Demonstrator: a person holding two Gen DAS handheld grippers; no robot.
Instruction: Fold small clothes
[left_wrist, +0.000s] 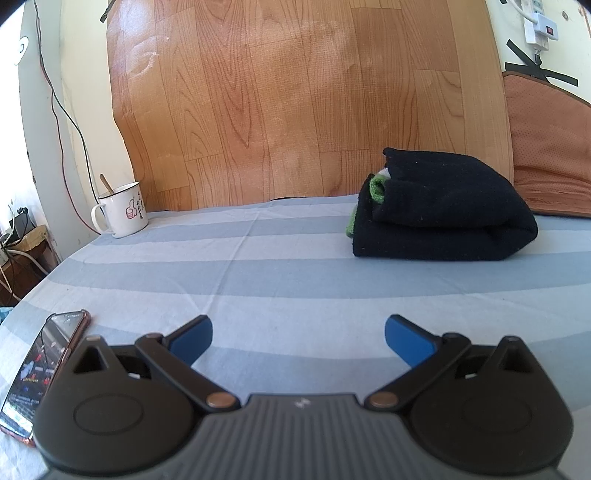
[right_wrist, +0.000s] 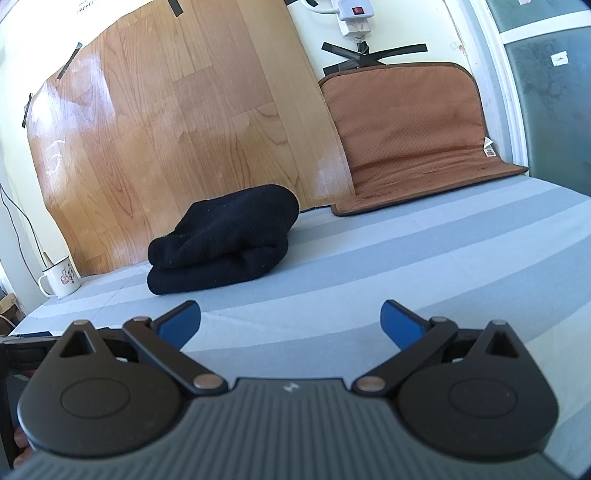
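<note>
The left gripper (left_wrist: 298, 338) sits low over the striped sheet (left_wrist: 258, 280), blue pads (left_wrist: 194, 339) spread wide, holding nothing. The right gripper (right_wrist: 290, 323) is likewise spread wide and empty. The folded black garment (left_wrist: 439, 218) lies on the sheet near its far edge, close to the wood-pattern panel (left_wrist: 295, 103), well apart from both grippers; a green layer (left_wrist: 376, 188) shows inside the fold. A brown cushion (right_wrist: 406, 129) leans at the far right corner. A white mug (left_wrist: 122, 210) stands at the far left corner. A phone (left_wrist: 40, 373) lies at the near left edge.
</note>
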